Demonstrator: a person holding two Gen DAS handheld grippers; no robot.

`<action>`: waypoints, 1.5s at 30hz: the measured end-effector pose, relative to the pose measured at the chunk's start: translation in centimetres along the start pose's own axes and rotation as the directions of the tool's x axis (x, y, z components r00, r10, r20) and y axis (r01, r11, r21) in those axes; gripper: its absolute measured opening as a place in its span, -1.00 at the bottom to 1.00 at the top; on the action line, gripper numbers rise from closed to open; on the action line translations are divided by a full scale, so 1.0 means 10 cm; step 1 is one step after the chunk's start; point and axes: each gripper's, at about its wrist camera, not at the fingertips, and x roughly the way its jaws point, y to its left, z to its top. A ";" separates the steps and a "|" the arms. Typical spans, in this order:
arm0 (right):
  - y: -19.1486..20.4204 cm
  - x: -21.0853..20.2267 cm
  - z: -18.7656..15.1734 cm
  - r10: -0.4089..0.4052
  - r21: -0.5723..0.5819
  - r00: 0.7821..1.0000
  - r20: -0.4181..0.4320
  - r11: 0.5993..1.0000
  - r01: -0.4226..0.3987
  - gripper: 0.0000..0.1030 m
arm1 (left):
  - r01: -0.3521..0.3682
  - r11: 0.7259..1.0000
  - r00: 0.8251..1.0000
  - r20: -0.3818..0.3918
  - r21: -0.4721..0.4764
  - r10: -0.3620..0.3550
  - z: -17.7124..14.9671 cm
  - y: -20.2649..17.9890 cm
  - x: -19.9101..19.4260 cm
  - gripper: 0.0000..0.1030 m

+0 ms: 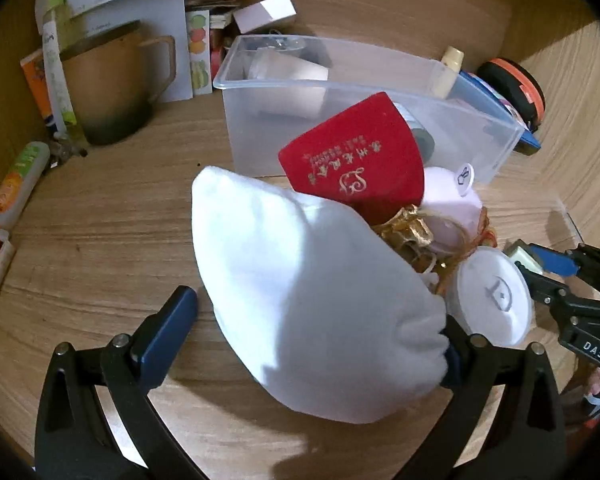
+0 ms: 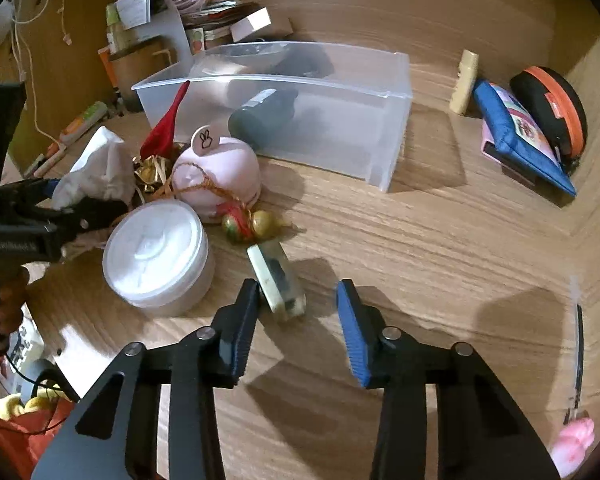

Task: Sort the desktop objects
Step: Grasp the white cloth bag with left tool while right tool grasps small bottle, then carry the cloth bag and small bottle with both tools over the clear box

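Observation:
My left gripper (image 1: 316,320) is open around a white cloth pouch (image 1: 300,292) that lies between its fingers; whether they touch it I cannot tell. The pouch also shows in the right wrist view (image 2: 96,168). A red velvet pouch (image 1: 356,156), a pink round case (image 2: 220,168), gold bells (image 2: 252,224) and a white round jar (image 2: 156,256) lie clustered before the clear plastic bin (image 2: 392,120). My right gripper (image 2: 298,300) is open with a small cream rectangular block (image 2: 276,280) between its fingertips, against the left finger.
A brown mug (image 1: 112,88), papers and small boxes stand at the back left. A cream tube (image 2: 465,80), a blue pouch (image 2: 516,136) and a black-orange round case (image 2: 552,108) lie at the right by the wooden wall. A dark cylinder (image 2: 260,116) is in the bin.

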 end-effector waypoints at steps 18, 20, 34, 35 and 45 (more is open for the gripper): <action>0.03 0.01 0.07 0.045 0.013 0.999 -0.005 0.999 -0.045 -0.71 | 0.037 0.998 0.996 0.088 -0.046 -0.033 -0.02 0.15 -0.16 0.40; 0.00 0.01 0.08 0.036 0.023 0.999 -0.008 0.999 -0.036 -0.71 | 0.036 0.999 0.995 0.092 -0.039 -0.032 0.00 0.16 -0.21 0.39; 0.01 -0.44 0.17 0.034 0.053 0.994 0.106 0.998 -0.040 -0.71 | -0.014 1.000 0.979 0.203 -0.026 0.019 0.13 0.37 -0.78 0.38; 0.02 -0.47 0.17 0.036 0.052 0.993 0.114 0.998 -0.042 -0.71 | -0.017 1.000 0.977 0.211 -0.025 0.022 0.14 0.38 -0.82 0.38; 0.13 -0.73 0.25 0.029 0.039 0.983 0.181 0.999 -0.036 -0.71 | -0.062 0.998 0.950 0.308 0.014 0.054 0.37 0.37 -1.25 0.38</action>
